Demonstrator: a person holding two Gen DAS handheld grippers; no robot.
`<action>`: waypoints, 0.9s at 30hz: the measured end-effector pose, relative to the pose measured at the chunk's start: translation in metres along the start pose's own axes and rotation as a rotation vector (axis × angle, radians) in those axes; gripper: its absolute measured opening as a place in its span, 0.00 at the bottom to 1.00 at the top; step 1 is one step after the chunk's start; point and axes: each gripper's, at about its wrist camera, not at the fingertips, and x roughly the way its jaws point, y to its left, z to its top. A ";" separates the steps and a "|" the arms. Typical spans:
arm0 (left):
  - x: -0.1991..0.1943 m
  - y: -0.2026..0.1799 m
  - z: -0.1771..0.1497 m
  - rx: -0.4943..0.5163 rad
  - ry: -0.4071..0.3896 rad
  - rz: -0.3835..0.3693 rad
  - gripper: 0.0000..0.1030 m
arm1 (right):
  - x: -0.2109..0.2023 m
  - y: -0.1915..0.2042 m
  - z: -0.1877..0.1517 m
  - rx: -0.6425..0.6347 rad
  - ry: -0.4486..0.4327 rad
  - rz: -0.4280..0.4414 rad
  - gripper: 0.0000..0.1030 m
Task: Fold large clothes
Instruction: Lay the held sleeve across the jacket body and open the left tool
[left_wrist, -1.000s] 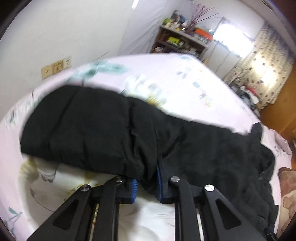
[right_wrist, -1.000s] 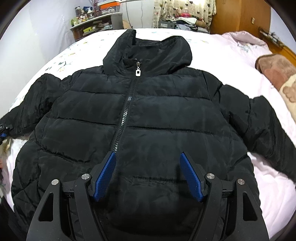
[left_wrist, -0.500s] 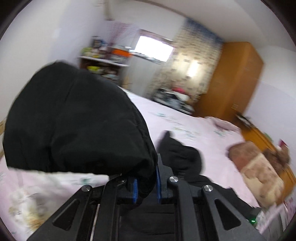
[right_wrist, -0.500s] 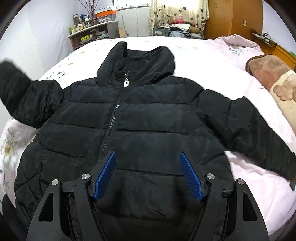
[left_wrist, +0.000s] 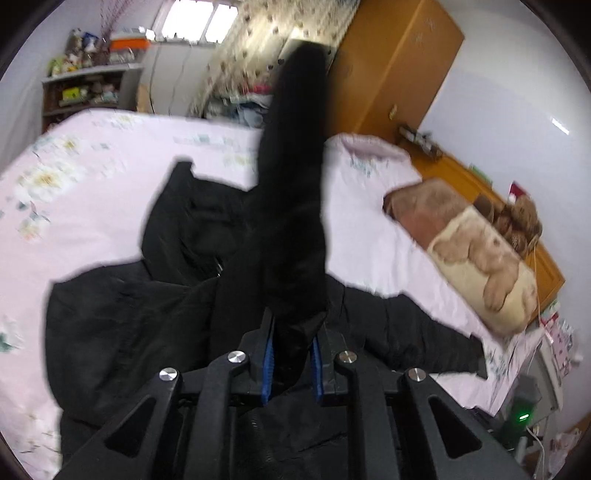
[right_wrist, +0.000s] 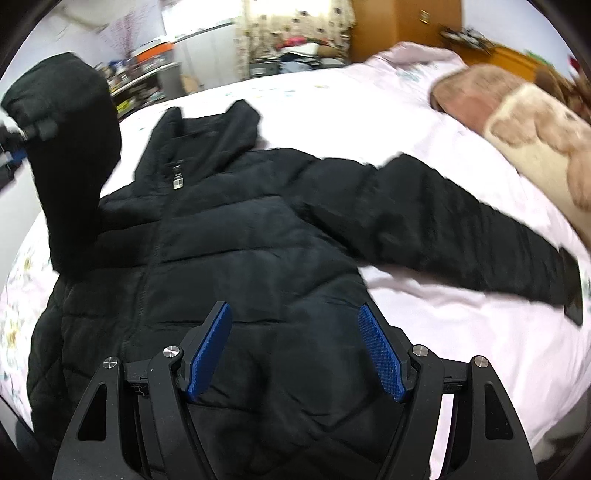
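Observation:
A black puffer jacket (right_wrist: 258, 236) lies front up on the bed, zipper shut, hood (right_wrist: 207, 125) toward the far side. My left gripper (left_wrist: 292, 354) is shut on the jacket's left sleeve (left_wrist: 291, 206) and holds it raised above the jacket body (left_wrist: 125, 325). In the right wrist view that lifted sleeve (right_wrist: 74, 155) stands up at the left. My right gripper (right_wrist: 295, 350) is open and empty, hovering over the jacket's lower front. The other sleeve (right_wrist: 461, 236) lies stretched out to the right.
The bed (right_wrist: 461, 332) has a pale pink floral sheet. A brown and cream bear-print blanket (right_wrist: 524, 122) lies at the right by the headboard. A shelf unit (left_wrist: 88, 92), a curtain and an orange wardrobe (left_wrist: 399, 62) stand beyond the bed.
My left gripper has lifted the sleeve off the bed and swung it up and inward over the jacket. My right gripper stayed open and drifted slightly over the jacket's hem.

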 end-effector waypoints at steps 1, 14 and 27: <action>0.006 0.000 -0.009 -0.002 0.022 -0.005 0.19 | 0.002 -0.007 0.000 0.021 0.002 0.009 0.69; 0.044 -0.010 -0.038 -0.037 0.174 -0.192 0.63 | 0.012 -0.014 0.013 0.080 -0.015 0.078 0.69; -0.010 0.145 -0.027 -0.121 0.058 0.303 0.45 | 0.080 0.057 0.063 -0.088 0.014 0.132 0.42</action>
